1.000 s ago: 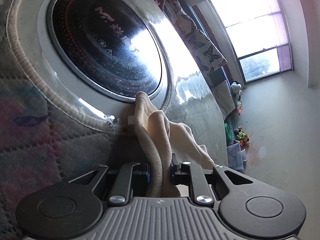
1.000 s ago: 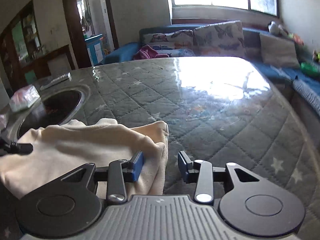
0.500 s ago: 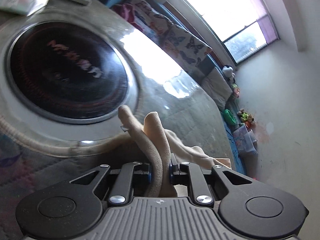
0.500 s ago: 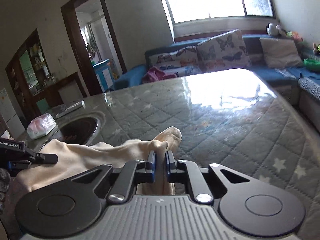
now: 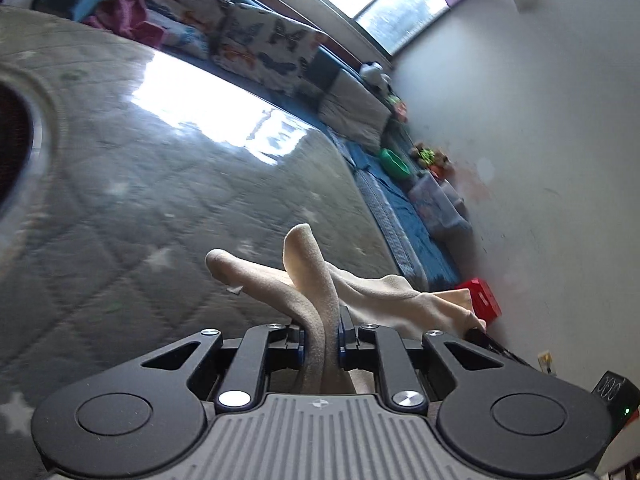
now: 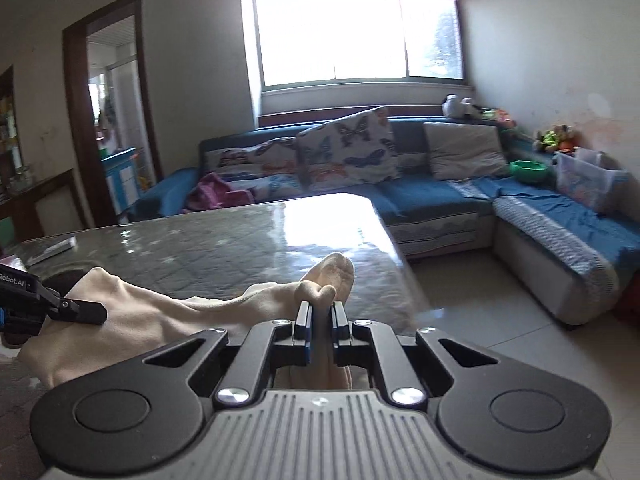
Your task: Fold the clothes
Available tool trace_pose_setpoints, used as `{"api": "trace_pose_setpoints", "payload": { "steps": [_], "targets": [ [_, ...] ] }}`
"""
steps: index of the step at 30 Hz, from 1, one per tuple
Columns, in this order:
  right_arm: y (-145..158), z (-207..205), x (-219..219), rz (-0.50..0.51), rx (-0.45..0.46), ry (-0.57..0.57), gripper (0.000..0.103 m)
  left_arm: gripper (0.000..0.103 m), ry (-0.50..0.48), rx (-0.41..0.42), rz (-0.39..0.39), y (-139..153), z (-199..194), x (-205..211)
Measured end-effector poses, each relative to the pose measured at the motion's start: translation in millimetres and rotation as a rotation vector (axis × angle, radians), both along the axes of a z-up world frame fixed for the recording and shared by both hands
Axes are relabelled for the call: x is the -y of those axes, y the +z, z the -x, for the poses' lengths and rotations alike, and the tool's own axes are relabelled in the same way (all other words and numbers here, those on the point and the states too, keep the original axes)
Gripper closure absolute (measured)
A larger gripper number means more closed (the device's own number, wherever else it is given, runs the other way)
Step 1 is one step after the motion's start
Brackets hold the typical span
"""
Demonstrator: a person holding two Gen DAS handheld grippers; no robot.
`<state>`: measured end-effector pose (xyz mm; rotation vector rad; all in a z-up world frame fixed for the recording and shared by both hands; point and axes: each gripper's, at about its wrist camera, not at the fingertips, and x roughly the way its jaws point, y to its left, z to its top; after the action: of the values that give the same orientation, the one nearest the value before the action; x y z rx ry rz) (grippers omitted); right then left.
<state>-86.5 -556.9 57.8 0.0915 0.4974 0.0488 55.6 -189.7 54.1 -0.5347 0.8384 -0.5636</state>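
Observation:
A cream cloth (image 5: 316,292) is pinched between the fingers of my left gripper (image 5: 322,330), which is shut on one edge of it. The cloth runs right to my right gripper (image 5: 480,332), whose tip shows at the right. In the right wrist view my right gripper (image 6: 320,318) is shut on another edge of the same cream cloth (image 6: 160,316). The cloth hangs stretched between the two above the quilted grey table cover (image 6: 224,256). My left gripper (image 6: 84,312) shows at the left, holding the cloth's far end.
A round dark inset (image 5: 12,140) sits in the table at the left. A blue corner sofa (image 6: 440,196) with butterfly cushions (image 6: 348,148) stands behind the table. A remote (image 6: 52,250) lies at the table's far left. Tiled floor (image 6: 480,320) lies to the right.
My right gripper closed on the cloth's edge. Both grippers then lifted the cloth off the table and both views swung up toward the sofa and window.

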Motion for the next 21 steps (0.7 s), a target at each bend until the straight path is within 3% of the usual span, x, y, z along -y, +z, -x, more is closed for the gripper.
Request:
{"api": "trace_pose_setpoints", "payload": {
  "steps": [4,13,21],
  "targets": [
    [-3,2,26,0.023,-0.004,-0.063,0.095,0.088,-0.062,0.035,-0.046,-2,-6,35],
    [-44,-10,53,0.025,-0.116,-0.156,0.092,0.086,-0.099,-0.031,-0.179,-31,-7,51],
    [-47,-9,35,0.024,-0.099,-0.069,0.092,0.077,-0.109,-0.017,-0.233,-32,-3,46]
  ]
}}
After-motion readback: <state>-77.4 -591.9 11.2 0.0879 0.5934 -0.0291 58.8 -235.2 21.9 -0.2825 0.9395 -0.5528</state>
